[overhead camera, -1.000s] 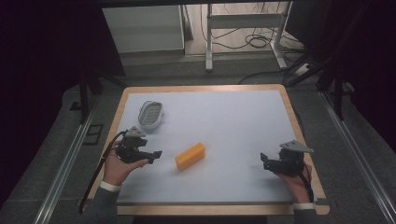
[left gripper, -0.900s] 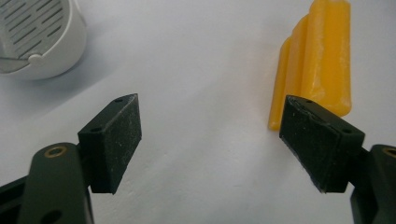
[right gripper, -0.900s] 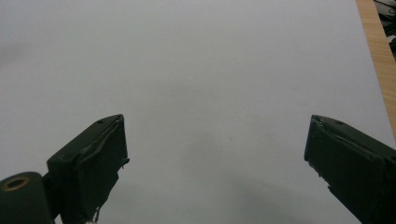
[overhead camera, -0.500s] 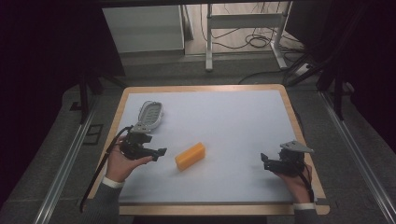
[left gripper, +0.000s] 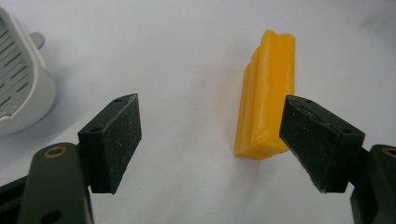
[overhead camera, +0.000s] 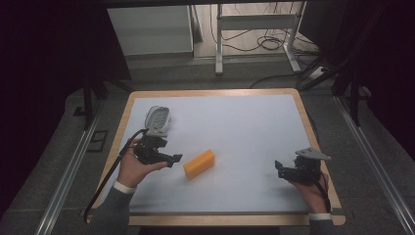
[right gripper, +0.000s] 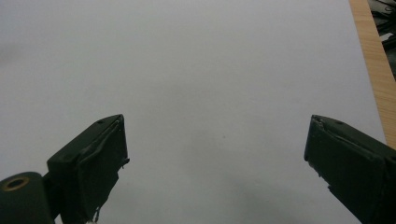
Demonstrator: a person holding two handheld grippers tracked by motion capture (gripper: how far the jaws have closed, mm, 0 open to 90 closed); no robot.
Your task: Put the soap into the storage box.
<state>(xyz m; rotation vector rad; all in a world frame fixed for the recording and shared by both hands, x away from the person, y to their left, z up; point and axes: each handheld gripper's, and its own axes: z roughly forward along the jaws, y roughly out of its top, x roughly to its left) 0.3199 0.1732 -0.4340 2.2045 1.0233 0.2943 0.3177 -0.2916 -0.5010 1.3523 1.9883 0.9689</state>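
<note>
**Orange block waiting between open jaws on the left side**

Orange and oblong, the block (overhead camera: pixel 199 164) lay flat on the white mat (overhead camera: pixel 235 127), a little left of the middle and angled across it. The left gripper (overhead camera: pixel 172 158) hovered just beside its near-left end, jaws spread wide and holding nothing. In the left gripper view the block (left gripper: pixel 267 95) stood ahead of the jaws and off toward the right one, not yet between the pads (left gripper: pixel 116 140). A white slotted dish (overhead camera: pixel 157 117) sat farther back near the mat's left edge, apart from the block. The right gripper (overhead camera: pixel 280 167) rested low near the right edge, well apart from everything, its jaws likewise released and empty over bare mat.

The step in hand looked like the approach to a grasp of the block by the left gripper. The next move would call for shifting that gripper sideways until the block sat centred between the pads, then pushing forward and closing across its narrow width.
</note>
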